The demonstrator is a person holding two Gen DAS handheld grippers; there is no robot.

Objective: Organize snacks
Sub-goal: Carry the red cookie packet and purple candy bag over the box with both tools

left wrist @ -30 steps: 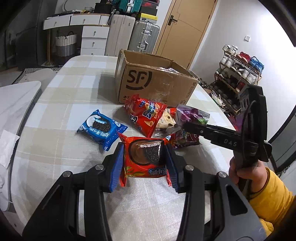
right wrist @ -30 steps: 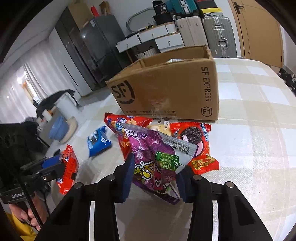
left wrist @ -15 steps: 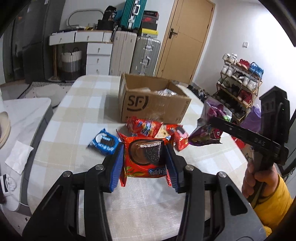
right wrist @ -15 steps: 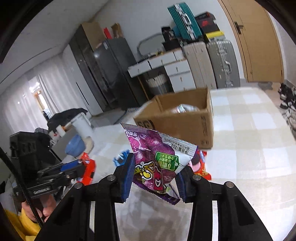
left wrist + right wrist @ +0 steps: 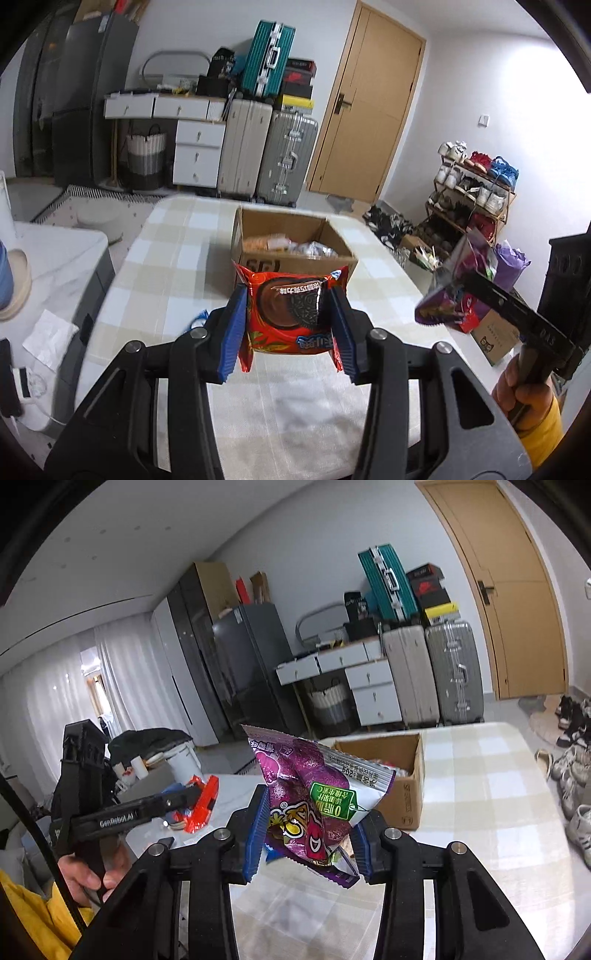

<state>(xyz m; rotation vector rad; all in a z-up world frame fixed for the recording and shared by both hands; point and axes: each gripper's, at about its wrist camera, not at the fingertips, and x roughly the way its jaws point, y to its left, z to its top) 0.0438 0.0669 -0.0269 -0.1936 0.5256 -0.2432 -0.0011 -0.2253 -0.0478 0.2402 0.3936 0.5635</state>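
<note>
My left gripper (image 5: pixel 291 325) is shut on a red cookie packet (image 5: pixel 291 314), held in the air above the checked table (image 5: pixel 177 280). Beyond it stands an open cardboard box (image 5: pixel 295 254) with several snacks inside. In the right wrist view my right gripper (image 5: pixel 308 834) is shut on a purple snack bag (image 5: pixel 310 794), also raised over the table, with the box (image 5: pixel 402 775) behind it. The purple bag (image 5: pixel 454 291) shows at the right of the left wrist view, and the red packet (image 5: pixel 201 805) at the left of the right wrist view. A blue packet's corner (image 5: pixel 197 317) peeks out under my left fingers.
A white counter (image 5: pixel 55 266) with a paper scrap lies left of the table. Suitcases (image 5: pixel 266 155), drawers and a wooden door (image 5: pixel 373 122) stand behind. A shoe rack (image 5: pixel 469 195) is at the right. A yellow sleeve (image 5: pixel 33 915) shows at the frame's corner.
Both grippers have risen from the table with their packets still held. The box and the snacks left on the table now look smaller and lower, and more of the room shows.
</note>
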